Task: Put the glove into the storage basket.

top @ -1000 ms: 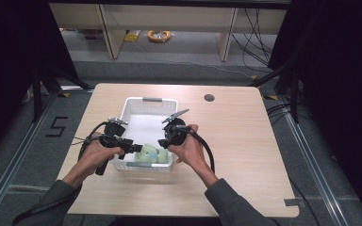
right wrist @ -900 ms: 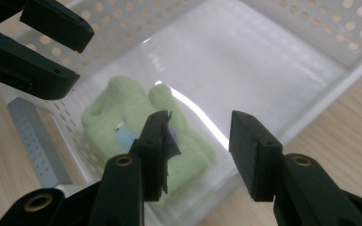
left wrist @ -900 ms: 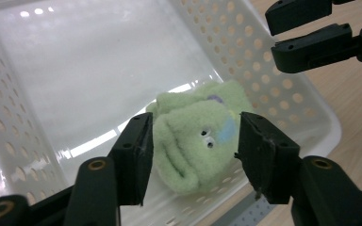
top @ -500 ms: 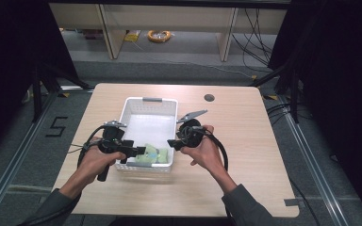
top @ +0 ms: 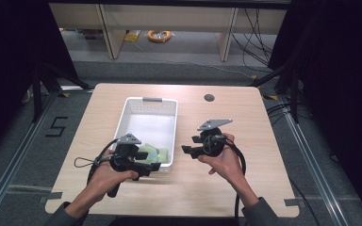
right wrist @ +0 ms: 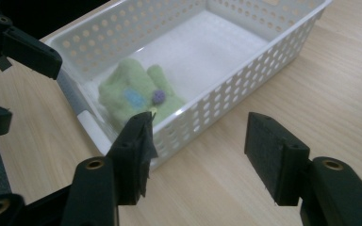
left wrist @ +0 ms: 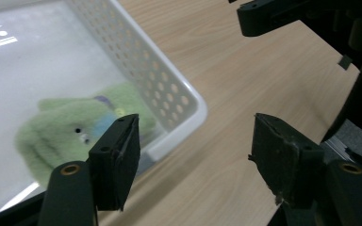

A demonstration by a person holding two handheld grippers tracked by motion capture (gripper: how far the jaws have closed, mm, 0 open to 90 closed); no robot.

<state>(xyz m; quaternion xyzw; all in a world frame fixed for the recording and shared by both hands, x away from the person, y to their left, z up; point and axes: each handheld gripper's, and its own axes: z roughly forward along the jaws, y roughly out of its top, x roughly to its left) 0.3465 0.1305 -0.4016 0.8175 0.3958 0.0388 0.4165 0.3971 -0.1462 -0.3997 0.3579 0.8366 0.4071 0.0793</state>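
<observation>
From the high view, the only writing I can read is a black "5" (top: 58,127) marked on the floor left of the desk (top: 245,127). A white perforated basket (top: 147,106) sits left of centre, well in from every desk edge, with lots of bare wood to its right and front. The left claw (top: 147,165) hangs at the basket's near right corner; the right claw (top: 192,149) is held over open desk just right of the basket.

Left gripper view: claw (left wrist: 193,162) wide apart, nothing between the jaws. Here you get the face of a green plush toy (left wrist: 70,129), dark dot eyes, tucked in the basket's (left wrist: 179,94) near corner.

Right gripper view: claw (right wrist: 202,153) also wide and empty. It looks over the basket wall (right wrist: 245,75) onto the toy (right wrist: 139,92), showing a blue patch and purple dot; the rest of the basket floor is bare.
</observation>
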